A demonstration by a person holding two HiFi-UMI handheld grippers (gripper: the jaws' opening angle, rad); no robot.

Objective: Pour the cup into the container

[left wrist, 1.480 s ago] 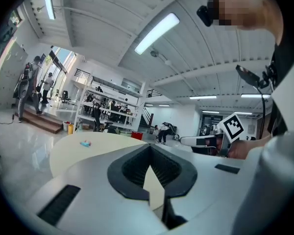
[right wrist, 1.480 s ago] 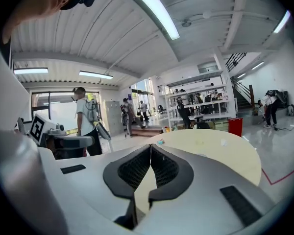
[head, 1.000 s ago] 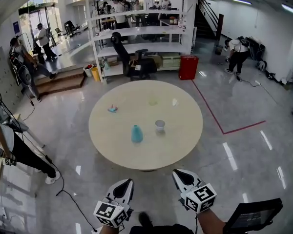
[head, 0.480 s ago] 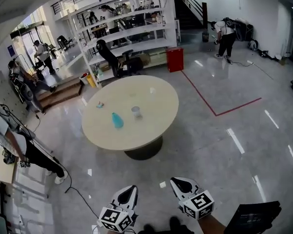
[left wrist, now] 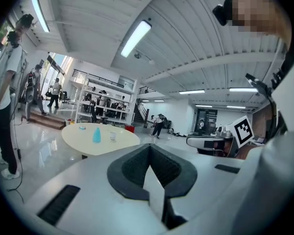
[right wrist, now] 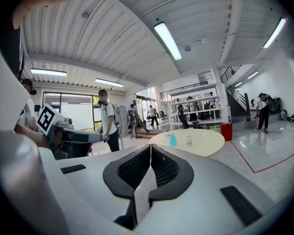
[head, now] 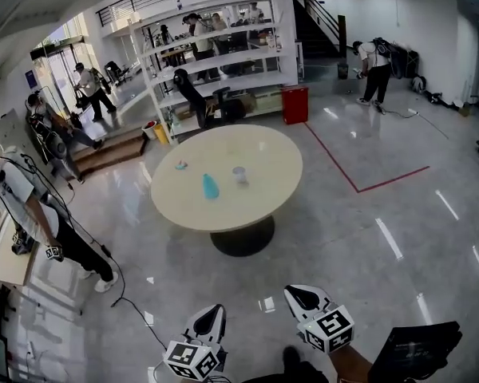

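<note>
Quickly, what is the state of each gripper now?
Left gripper: closed, holding nothing.
Right gripper: closed, holding nothing.

One table [head: 265,156] carries one blue container [head: 211,187], one cup [head: 239,175] and one small object [head: 180,165].

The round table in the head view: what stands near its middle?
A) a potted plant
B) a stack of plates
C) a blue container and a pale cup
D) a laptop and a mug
C: the blue container stands on the table with the pale cup just to its right, a gap between them.
</note>
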